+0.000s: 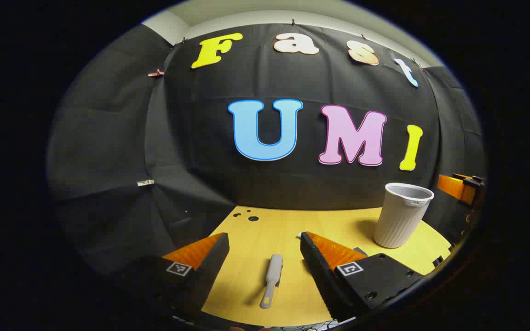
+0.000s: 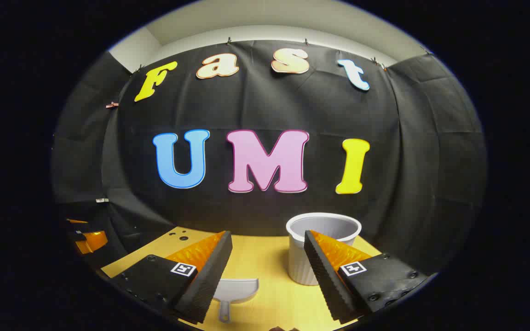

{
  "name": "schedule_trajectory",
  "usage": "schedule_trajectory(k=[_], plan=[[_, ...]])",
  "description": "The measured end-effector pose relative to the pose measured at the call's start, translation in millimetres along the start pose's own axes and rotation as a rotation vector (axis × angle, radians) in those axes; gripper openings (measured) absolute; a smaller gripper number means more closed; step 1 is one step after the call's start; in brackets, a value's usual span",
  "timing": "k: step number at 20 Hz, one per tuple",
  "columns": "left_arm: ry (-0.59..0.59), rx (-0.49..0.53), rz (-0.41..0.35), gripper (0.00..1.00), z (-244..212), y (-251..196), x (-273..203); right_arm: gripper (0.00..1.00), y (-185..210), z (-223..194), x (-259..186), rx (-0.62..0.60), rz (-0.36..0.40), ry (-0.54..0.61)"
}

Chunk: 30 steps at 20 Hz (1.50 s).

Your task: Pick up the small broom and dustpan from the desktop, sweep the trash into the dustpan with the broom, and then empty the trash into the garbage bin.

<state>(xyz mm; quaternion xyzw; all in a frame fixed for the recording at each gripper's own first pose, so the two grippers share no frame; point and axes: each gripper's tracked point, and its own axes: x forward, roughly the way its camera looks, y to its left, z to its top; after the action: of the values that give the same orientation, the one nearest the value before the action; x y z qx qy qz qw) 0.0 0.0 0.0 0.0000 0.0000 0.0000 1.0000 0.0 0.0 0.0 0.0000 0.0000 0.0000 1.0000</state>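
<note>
A small grey broom (image 1: 272, 279) lies flat on the yellow desktop (image 1: 265, 230), handle end toward me. My left gripper (image 1: 265, 246) hovers over it, open, with the broom lying between and below the two fingers. A grey dustpan (image 2: 235, 292) rests on the desktop in the right gripper view, partly hidden behind one finger, handle pointing toward me. My right gripper (image 2: 268, 246) is open above it and holds nothing. The ribbed grey garbage bin (image 1: 402, 214) stands upright at the right; it also stands just behind my right gripper as the bin (image 2: 308, 250).
The desktop has a few small round holes (image 1: 250, 216) near its far left corner. Black cloth walls close off the back and sides. The other gripper (image 1: 460, 186) shows at the far right edge of the left gripper view.
</note>
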Motion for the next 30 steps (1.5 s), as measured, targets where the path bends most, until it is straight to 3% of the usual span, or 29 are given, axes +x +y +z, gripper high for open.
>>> schedule_trajectory(k=[5, 14, 20, 30], plan=[[0.059, 0.004, 0.004, 0.99, -19, 4, 22, 0.98, 25, -18, 19, -0.049, 0.065, 0.039], [0.226, -0.075, 0.000, 0.98, -68, 17, 49, 0.98, 62, -59, 29, -0.018, 0.160, 0.175], [0.425, -0.092, -0.038, 0.96, -129, 10, 64, 0.98, 76, -97, 28, 0.017, 0.232, 0.294], [0.831, 0.033, -0.062, 0.96, -249, -1, 104, 0.98, 78, -190, 34, 0.007, 0.299, 0.516]])
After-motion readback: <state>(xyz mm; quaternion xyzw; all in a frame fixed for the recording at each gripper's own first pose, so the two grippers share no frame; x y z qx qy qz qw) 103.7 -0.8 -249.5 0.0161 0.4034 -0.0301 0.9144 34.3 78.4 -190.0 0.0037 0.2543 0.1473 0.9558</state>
